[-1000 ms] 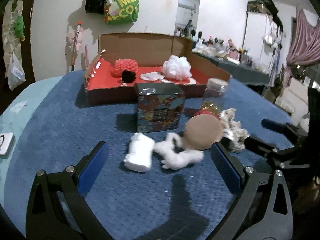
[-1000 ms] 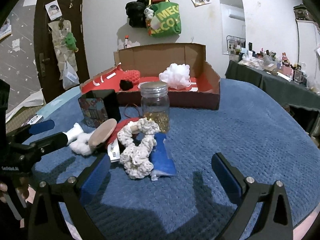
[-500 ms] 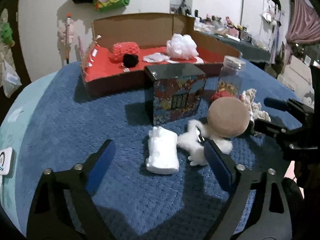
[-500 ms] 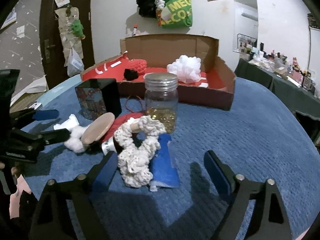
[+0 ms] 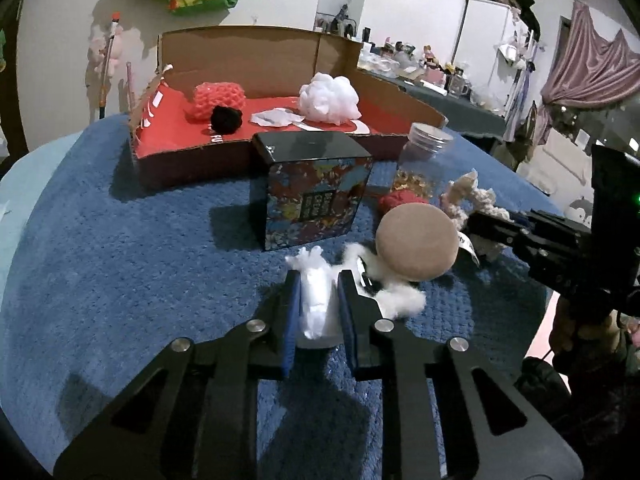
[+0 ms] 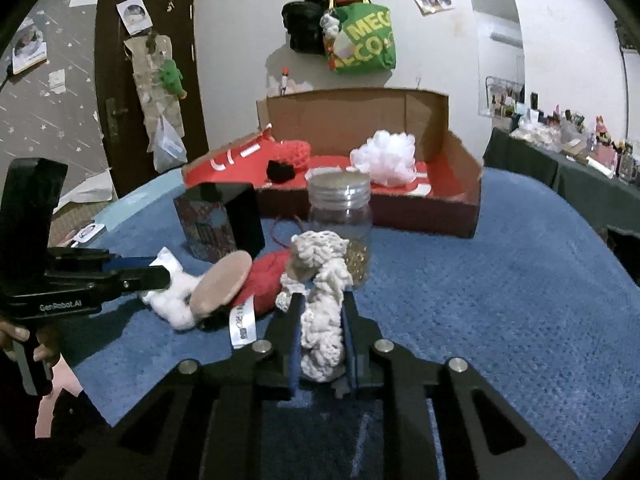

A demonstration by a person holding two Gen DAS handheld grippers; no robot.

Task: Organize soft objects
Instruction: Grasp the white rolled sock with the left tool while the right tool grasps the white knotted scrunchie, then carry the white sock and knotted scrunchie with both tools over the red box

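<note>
My left gripper (image 5: 318,280) is shut on a folded white cloth (image 5: 316,304) lying on the blue bedspread (image 5: 120,280). My right gripper (image 6: 320,300) is shut on a cream crocheted scrunchie (image 6: 322,320). Beside them lie a white fluffy tuft (image 5: 400,300), a tan round puff (image 5: 416,246) and a red knitted item (image 6: 266,280). The cardboard box (image 5: 192,160) with a red lining stands behind; it holds a pink knitted piece (image 5: 218,100), a black pom-pom (image 5: 226,118) and a white mesh pouf (image 5: 330,98).
A patterned black tin box (image 5: 312,192) stands just ahead of the left gripper. A glass jar (image 6: 340,224) stands behind the scrunchie. A blue flat packet lies under the right gripper. A cluttered dark table (image 6: 580,160) is at the far right.
Both grippers moved forward and down and closed: the left onto the folded white cloth, the right onto the cream scrunchie. Both were open before.
</note>
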